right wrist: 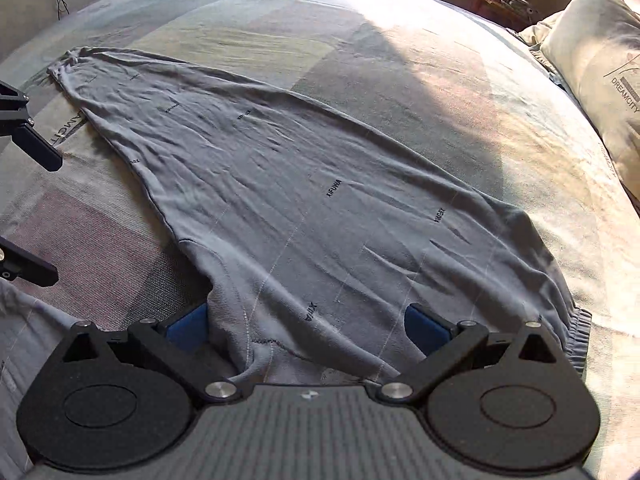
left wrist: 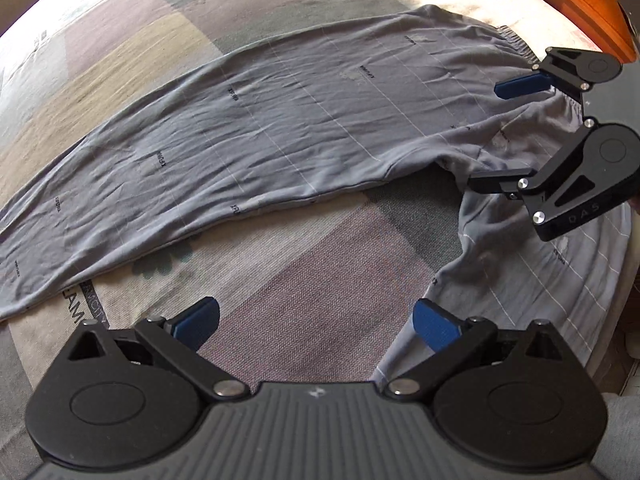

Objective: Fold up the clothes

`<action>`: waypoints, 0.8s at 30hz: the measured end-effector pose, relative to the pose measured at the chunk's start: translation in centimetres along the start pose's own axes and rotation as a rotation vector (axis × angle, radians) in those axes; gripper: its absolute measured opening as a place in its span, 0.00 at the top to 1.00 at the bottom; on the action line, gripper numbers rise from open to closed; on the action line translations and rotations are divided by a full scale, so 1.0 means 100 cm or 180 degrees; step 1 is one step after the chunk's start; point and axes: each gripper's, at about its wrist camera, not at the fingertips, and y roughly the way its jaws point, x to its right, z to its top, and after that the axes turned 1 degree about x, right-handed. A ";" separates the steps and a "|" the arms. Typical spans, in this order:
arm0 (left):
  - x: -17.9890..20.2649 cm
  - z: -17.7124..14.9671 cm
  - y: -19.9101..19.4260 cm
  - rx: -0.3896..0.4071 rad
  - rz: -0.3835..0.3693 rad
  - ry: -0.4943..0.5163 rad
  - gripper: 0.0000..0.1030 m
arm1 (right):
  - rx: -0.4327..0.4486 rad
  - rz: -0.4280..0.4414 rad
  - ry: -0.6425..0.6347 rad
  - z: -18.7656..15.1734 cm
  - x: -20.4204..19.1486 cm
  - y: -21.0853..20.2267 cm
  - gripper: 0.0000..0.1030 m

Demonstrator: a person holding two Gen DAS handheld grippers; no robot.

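Well, grey trousers (right wrist: 320, 200) on patchwork bedspread (right wrist: 500, 92) w/ pillow (right wrist: 600, 80); both grippers (left wrist: 316, 320) (right wrist: 306, 326) spread.

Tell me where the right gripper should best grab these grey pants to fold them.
Probably the gathered waistband of the grey pants, approached from its open end. The elastic edge is thick and bunched, while the leg lies flat on the bed. The right gripper is already open there.

Sunlit, sharp views; shadowed middle, fisheye-bent edges.
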 end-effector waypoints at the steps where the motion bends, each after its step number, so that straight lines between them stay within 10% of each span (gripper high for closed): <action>1: 0.001 -0.006 -0.003 0.0013 -0.0021 0.0035 0.01 | -0.0030 0.0045 0.0009 -0.005 -0.003 -0.006 0.00; 7: 0.005 -0.048 -0.006 -0.0144 -0.0090 0.0142 0.01 | -0.0222 0.0326 -0.0058 -0.034 -0.039 -0.018 0.00; 19: -0.017 -0.078 -0.015 -0.0048 -0.0120 0.0025 0.01 | -0.0159 0.0743 0.0419 0.013 -0.051 0.015 0.00; 24: -0.031 -0.092 -0.018 -0.0027 -0.0105 -0.0113 0.01 | 0.0063 0.0490 0.0349 0.026 -0.051 0.003 0.00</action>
